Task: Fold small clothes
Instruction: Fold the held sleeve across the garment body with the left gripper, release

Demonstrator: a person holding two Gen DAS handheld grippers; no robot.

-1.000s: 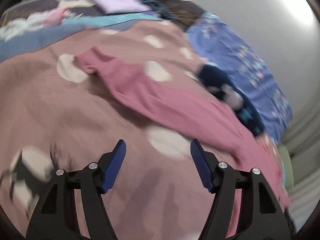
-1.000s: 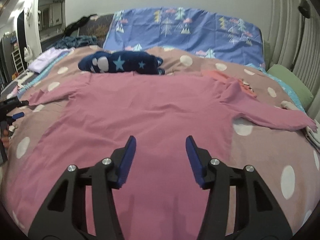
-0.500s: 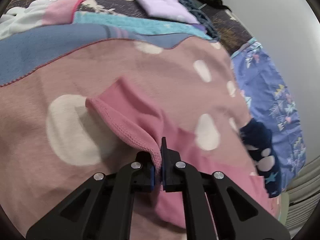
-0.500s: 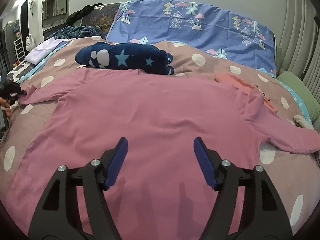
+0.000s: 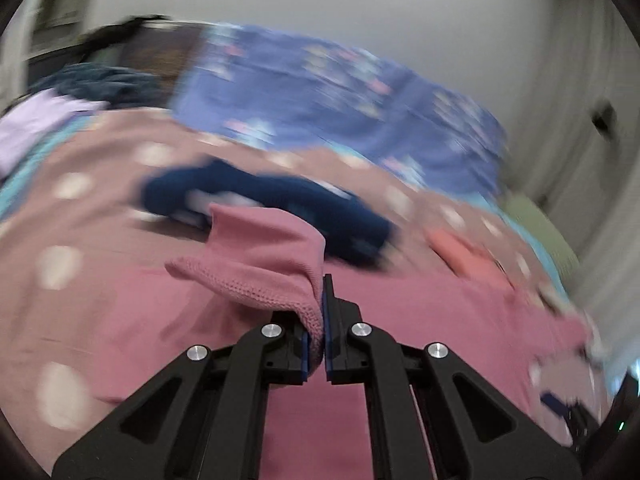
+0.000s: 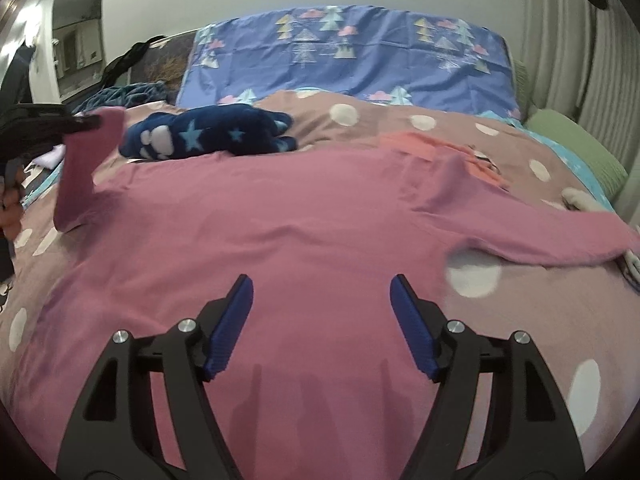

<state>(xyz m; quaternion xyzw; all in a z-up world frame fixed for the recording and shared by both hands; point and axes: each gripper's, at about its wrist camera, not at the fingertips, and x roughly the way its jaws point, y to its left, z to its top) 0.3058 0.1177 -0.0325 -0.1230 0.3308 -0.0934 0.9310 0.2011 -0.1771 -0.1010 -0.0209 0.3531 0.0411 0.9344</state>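
A pink long-sleeved shirt lies spread flat on the dotted bedspread. My left gripper is shut on the cuff of the shirt's left sleeve, which bunches over the closed jaws. In the right wrist view that left gripper holds the sleeve up off the bed at the far left. The other sleeve lies stretched out to the right. My right gripper hovers open over the shirt's lower body, nothing between its fingers.
A navy star-patterned garment lies just beyond the shirt's collar, an orange garment to its right. A blue tree-print pillow and a green cushion stand behind. A lilac folded cloth sits far left. A person's hand is at the left edge.
My left gripper shut on the sleeve cuff, then lifted it and swung it toward the shirt's body. My right gripper's jaws spread wider and it shifted slightly over the shirt.
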